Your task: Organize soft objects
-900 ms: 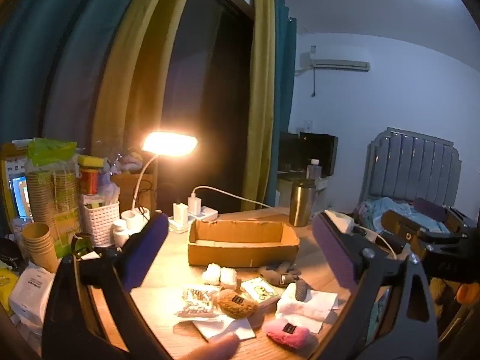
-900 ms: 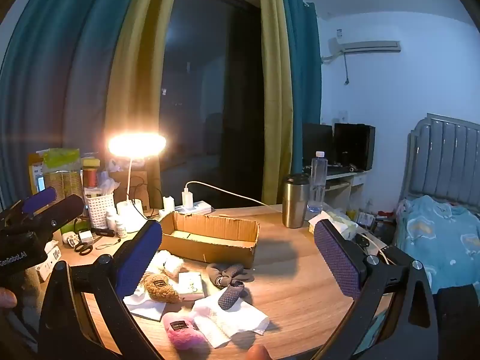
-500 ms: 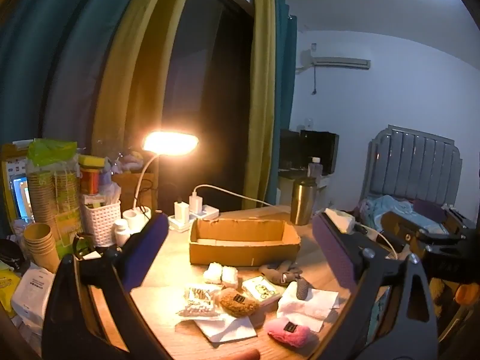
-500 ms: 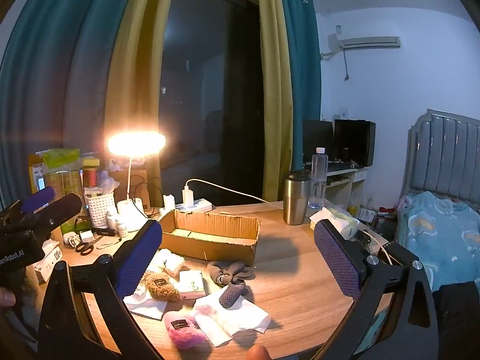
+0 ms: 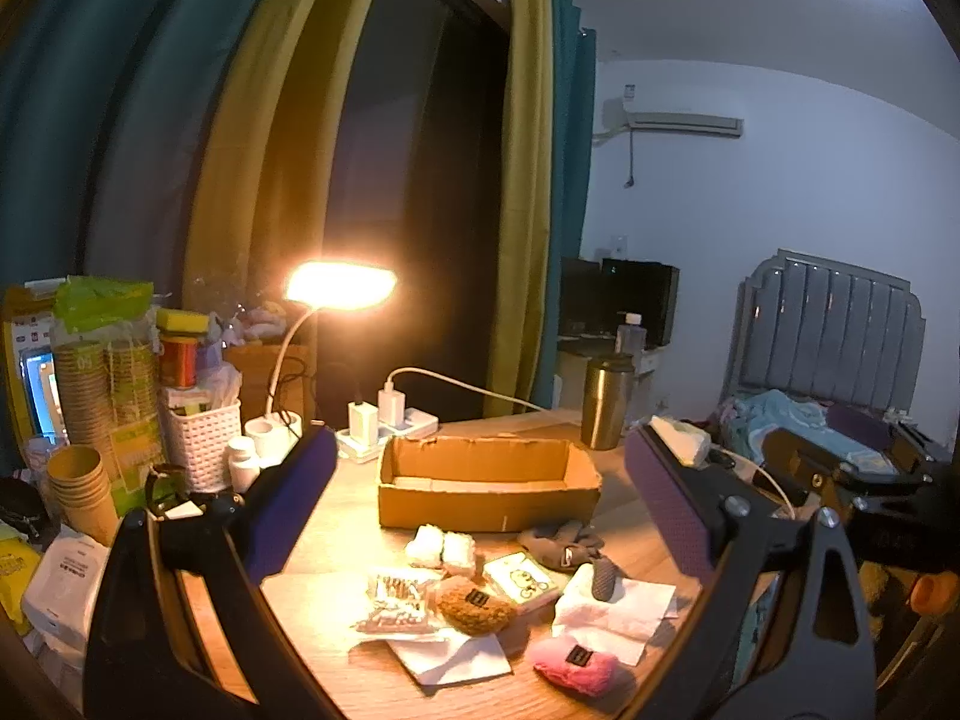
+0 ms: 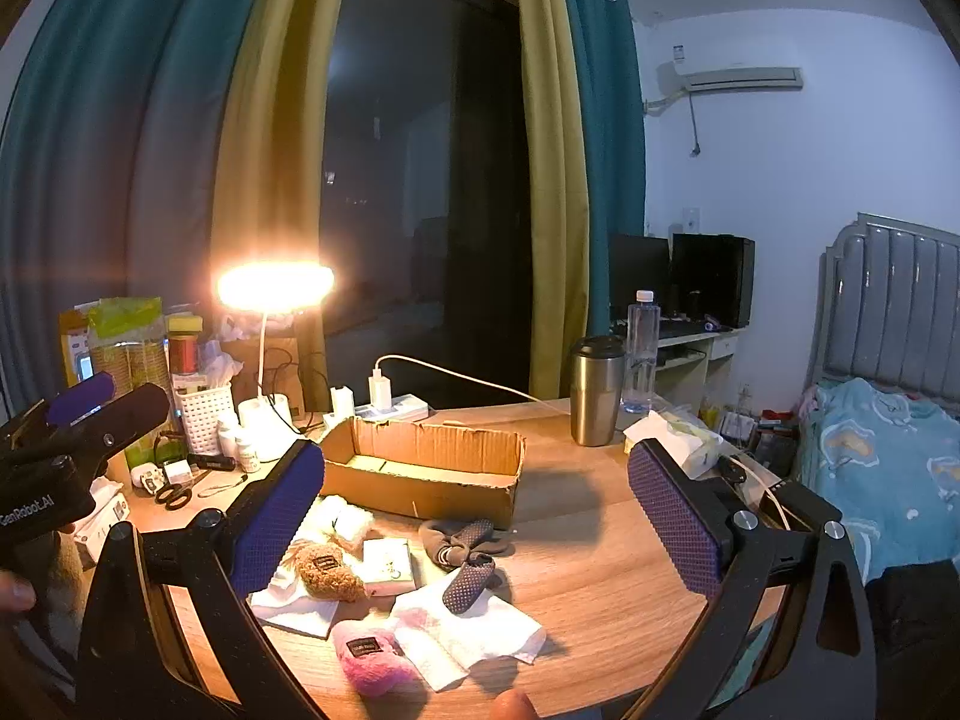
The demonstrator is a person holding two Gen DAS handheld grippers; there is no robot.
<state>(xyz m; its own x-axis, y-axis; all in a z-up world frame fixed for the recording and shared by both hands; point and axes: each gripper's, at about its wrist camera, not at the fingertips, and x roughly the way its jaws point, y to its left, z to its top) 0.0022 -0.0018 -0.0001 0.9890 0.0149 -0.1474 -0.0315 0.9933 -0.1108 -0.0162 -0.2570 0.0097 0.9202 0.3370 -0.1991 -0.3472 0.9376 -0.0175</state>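
Observation:
An open cardboard box [image 5: 487,485] [image 6: 423,471] lies on the wooden table. In front of it lie a pink plush [image 5: 575,665] [image 6: 372,657], a brown plush [image 5: 475,603] [image 6: 327,570], white fluffy socks [image 5: 443,546] [image 6: 343,519], dark grey socks [image 5: 564,543] [image 6: 465,540], a small card pack [image 5: 521,579] [image 6: 389,564] and white tissues [image 5: 618,606] [image 6: 474,630]. My left gripper [image 5: 480,516] is open and empty, held above the table. My right gripper [image 6: 474,516] is open and empty too. The left gripper shows at the left edge of the right wrist view [image 6: 66,438].
A lit desk lamp [image 5: 339,288], a white basket [image 5: 201,438], paper cups [image 5: 81,492] and a power strip [image 5: 384,426] crowd the table's left and back. A steel tumbler [image 5: 606,399] [image 6: 595,390] stands behind the box. A bed [image 6: 882,450] is on the right.
Both grippers have risen and drifted slightly, so the table objects sit a little lower in both views. Nothing was taken hold of.

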